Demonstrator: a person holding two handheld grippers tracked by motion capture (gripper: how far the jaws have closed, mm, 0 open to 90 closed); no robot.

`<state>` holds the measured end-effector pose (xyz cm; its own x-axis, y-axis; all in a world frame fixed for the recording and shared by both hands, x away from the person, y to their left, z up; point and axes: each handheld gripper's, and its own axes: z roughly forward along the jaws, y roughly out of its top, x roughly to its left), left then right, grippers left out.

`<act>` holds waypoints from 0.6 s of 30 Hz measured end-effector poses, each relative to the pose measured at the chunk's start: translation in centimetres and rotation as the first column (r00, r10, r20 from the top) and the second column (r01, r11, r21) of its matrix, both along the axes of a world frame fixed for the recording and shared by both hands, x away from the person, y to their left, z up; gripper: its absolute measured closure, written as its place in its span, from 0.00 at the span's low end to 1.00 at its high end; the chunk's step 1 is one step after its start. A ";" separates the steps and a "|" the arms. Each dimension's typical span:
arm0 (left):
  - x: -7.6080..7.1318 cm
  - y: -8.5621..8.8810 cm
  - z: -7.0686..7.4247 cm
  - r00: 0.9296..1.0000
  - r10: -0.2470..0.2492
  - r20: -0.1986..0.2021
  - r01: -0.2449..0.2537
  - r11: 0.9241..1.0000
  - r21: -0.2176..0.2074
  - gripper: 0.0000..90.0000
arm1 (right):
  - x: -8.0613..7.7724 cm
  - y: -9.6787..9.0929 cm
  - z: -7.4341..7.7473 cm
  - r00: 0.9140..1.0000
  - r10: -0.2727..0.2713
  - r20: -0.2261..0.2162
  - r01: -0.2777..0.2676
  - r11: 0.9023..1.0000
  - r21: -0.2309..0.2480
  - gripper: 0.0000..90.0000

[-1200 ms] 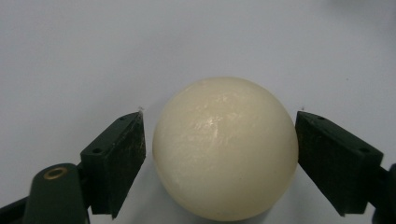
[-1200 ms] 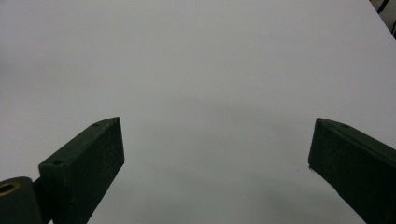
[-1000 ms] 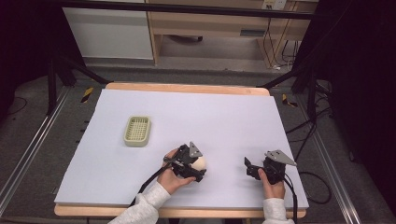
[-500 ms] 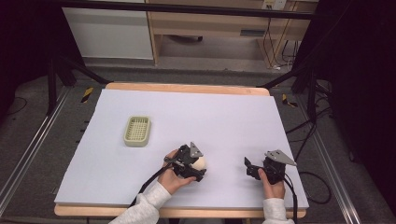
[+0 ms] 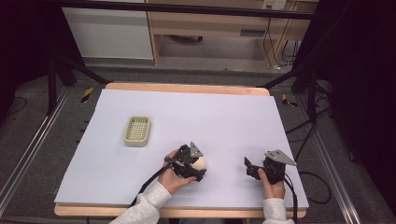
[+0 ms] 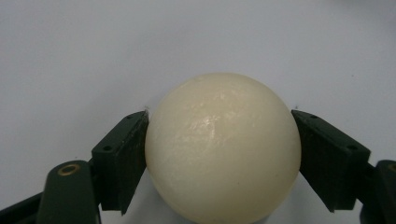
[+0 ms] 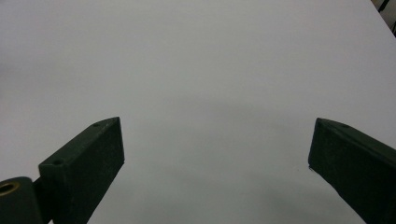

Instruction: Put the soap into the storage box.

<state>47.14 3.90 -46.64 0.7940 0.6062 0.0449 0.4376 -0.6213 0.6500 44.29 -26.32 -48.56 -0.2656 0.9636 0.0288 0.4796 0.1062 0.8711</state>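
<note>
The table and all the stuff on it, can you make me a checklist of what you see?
Surface: white table top, wooden edge, flat and bare in the middle.
Job's things: cream ball between the left tongs, jaws against both its sides; small basket sits apart, farther back and left.
Clutter: nothing seen.
Grippers: left tongs shut on the ball; right tongs open, nothing between the jaws, over bare table.
Cables: black cable trails from the left tongs; more on the floor at right.
Surroundings: wooden desk behind, dark floor.

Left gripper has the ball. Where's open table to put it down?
Bare white tabletop runs from the small pale-green slatted basket to the far and right edges, and between the left gripper, shut on the cream ball, and the open right gripper. Tightest right around the basket.
</note>
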 end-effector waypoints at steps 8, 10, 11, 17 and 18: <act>0.0 -0.1 0.1 1.000 0.003 -0.001 -0.003 1.000 0.002 0.25 | 0.1 -0.1 0.0 1.000 0.001 0.001 -0.001 1.000 -0.002 0.04; 0.0 0.0 0.2 1.000 -0.005 -0.011 0.005 1.000 0.006 0.25 | 0.1 -0.1 0.0 1.000 0.002 0.000 -0.002 1.000 0.002 0.04; 0.0 0.1 0.3 1.000 -0.009 -0.011 0.009 1.000 0.009 0.25 | 0.0 -0.1 0.0 1.000 0.002 -0.004 -0.002 1.000 0.009 0.04; -0.2 0.4 0.9 1.000 -0.005 -0.003 0.005 1.000 -0.013 0.25 | 0.0 -0.1 0.0 1.000 0.001 0.000 -0.001 1.000 0.003 0.04; -0.2 0.4 0.9 1.000 -0.005 -0.003 0.005 1.000 -0.013 0.25 | 0.0 -0.1 0.0 1.000 0.001 0.000 -0.001 1.000 0.003 0.04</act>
<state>46.98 4.30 -45.73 0.7972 0.6027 0.0347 0.4366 -0.6152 0.6565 44.33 -26.39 -48.58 -0.2662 0.9634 0.0315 0.4794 0.1040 0.8714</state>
